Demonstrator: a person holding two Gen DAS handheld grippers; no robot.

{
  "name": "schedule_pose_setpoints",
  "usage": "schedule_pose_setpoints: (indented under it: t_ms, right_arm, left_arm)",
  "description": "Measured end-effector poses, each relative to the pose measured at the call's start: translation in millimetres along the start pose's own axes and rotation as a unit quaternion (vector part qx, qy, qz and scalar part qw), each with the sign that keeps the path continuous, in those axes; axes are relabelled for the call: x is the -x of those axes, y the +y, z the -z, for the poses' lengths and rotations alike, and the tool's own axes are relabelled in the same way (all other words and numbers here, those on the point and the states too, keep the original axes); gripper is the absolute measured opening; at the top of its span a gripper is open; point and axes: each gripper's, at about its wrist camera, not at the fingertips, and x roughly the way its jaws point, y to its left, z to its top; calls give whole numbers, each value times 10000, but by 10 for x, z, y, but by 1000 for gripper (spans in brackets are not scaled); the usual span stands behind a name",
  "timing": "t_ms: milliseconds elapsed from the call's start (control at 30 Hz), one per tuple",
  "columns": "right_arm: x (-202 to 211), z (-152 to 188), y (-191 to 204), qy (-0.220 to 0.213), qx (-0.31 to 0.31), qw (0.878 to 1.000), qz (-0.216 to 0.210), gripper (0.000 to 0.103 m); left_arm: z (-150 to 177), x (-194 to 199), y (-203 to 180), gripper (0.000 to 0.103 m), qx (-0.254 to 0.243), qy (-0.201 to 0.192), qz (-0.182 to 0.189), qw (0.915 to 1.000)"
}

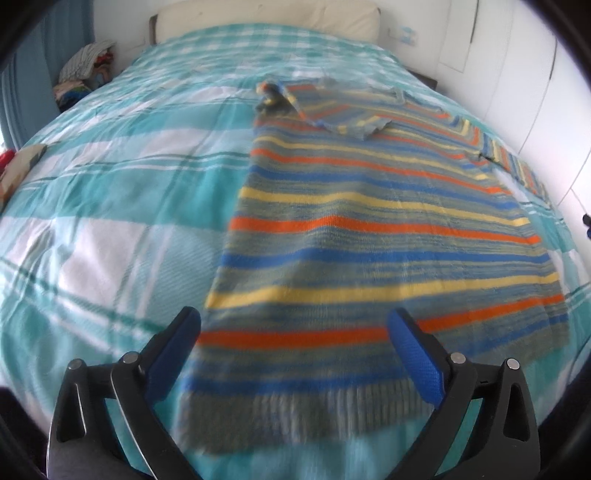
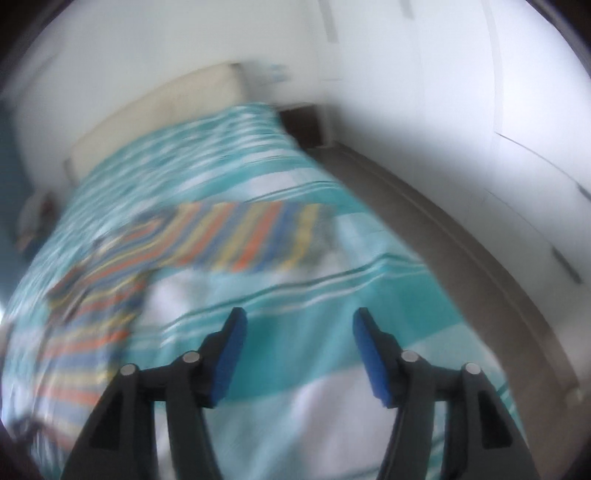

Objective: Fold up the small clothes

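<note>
Left wrist view: the sweater (image 1: 369,229) lay flat on the bed (image 1: 110,184), with its stripes running side to side.
Sweater spot: it sat on the right half of the bed, with its grey hem (image 1: 295,413) nearest the camera.
Left sleeve: it was folded in across the top of the sweater (image 1: 332,110).
Right sleeve: it stuck straight out to the side (image 2: 251,236), not yet folded in.
Left gripper: it (image 1: 295,332) was wide open, held nothing, and hung just over the hem.
Right gripper: it (image 2: 299,332) was wide open too, held nothing, and was over bare blanket, apart from the sweater.
Blur: the right wrist view was smeared, so small things there were hard to tell.
Step in hand: it looked like the right sleeve had to go in next, to match the left one.
How to do it well: the right gripper should pinch the sleeve near its end, lift it only a little, and lay it flat across the chest.
Watch out: knit is soft and stretchy, so a hard tug could drag the whole sweater and make wrinkles.
Helping hand: the left gripper could press down by the hem to keep the sweater in place.
Other things: a pile of clothes (image 1: 85,70) sat at the far left edge, and a headboard (image 1: 266,14) stood at the far end.
</note>
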Motion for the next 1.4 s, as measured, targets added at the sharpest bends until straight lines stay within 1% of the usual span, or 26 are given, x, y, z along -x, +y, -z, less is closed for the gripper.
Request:
schedule_pose_setpoints:
  t_ms: [67,133,200,300,400,467,500,533,600,667,733,800,867,900,933,967,1000,1033,1100,1167,1200,1233,1267,1300,1333,1400]
  right_arm:
    - [191,181,440,50,604,9967,-538,69]
    - [289,380,841,108,1115,9889,-972,72]
    - [296,612,1176,183,1564,9802,-1199,75]
    - [160,1021,1521,266,2218,9682,-1128,75]
    - [-77,1306,1585,584,2342,9656,-964,75]
    - [-144,1388,1537,642,2289,9672,-900,75]
    - [-145,1394,1511,600,2217,9688,-932,75]
    - [-133,1380,1491,584,2160,9702,-934,75]
    - [-133,1385,1479,589,2143,9705,-932,76]
    - [-134,1399,1494,570,2143,9709,-906,78]
    - [-136,1406,1475,556,2115,9716,-903,80]
    - [-137,1406,1475,558,2072,9725,-907,81]
    - [-150,1409,1479,556,2034,9732,-917,82]
    - [-155,1410,1477,557,2015,9735,-924,82]
    - [-160,1411,1478,552,2007,9737,-922,83]
    - [-167,1409,1479,547,2006,9739,-912,84]
    - [-176,1414,1480,547,2002,9743,-879,85]
    - [-183,1415,1475,565,1984,9747,-857,88]
    - [-189,1410,1458,596,1900,9758,-903,88]
    - [-186,1410,1443,607,1871,9763,-908,88]
    - [-185,1413,1441,604,1865,9764,-905,88]
    - [-186,1416,1441,599,1858,9766,-899,88]
    - [-187,1420,1441,595,1855,9768,-892,88]
    - [-192,1424,1443,596,1856,9768,-884,89]
    - [-195,1427,1445,597,1850,9769,-882,89]
    - [-203,1432,1445,601,1830,9773,-882,90]
  left_arm:
    - [1,219,110,101,98,-91,105,9999]
    - [-89,458,228,101,71,-222,115,9997]
    - [-263,635,275,101,-61,-406,22,9992]
    - [-680,903,252,101,-346,-857,-35,9957]
    - [-1082,984,59,102,-755,-1239,-24,9894]
    - [-1324,827,-215,102,-1327,-1186,258,9837]
    - [-1451,636,-414,102,-1717,-1011,429,9790]
    - [-1535,446,-568,102,-1971,-855,510,9753]
    - [-1620,94,-835,101,-2368,-562,595,9681]
    - [-1675,-348,-1082,99,-2825,-319,600,9569]
    - [-1697,-692,-1217,86,-3060,-103,494,9507]
    - [-1729,-1024,-1251,81,-3023,216,426,9520]
    - [-1760,-1324,-1191,75,-2870,440,287,9565]
    - [-1764,-1451,-1143,61,-2777,563,219,9588]
    - [-1757,-1569,-1085,39,-2668,718,216,9608]
    - [-1755,-1612,-1042,28,-2586,760,287,9625]
    - [-1759,-1610,-1005,4,-2540,700,222,9644]
    - [-1802,-1564,-938,5,-2411,657,102,9682]
    - [-1947,-1379,-695,4,-1844,397,149,9819]
    - [-2158,-1118,-131,4,-793,81,87,9968]
    - [-2234,-1000,270,4,-74,-13,54,10000]
    - [-2252,-907,683,4,634,-69,-18,9980]
    - [-2215,-840,1054,4,1225,-100,-139,9923]
    - [-2135,-791,1473,4,1775,-104,-423,9832]
    - [-2043,-775,1762,4,2080,-72,-677,9758]
    - [-1850,-807,2132,4,2435,85,-894,9657]
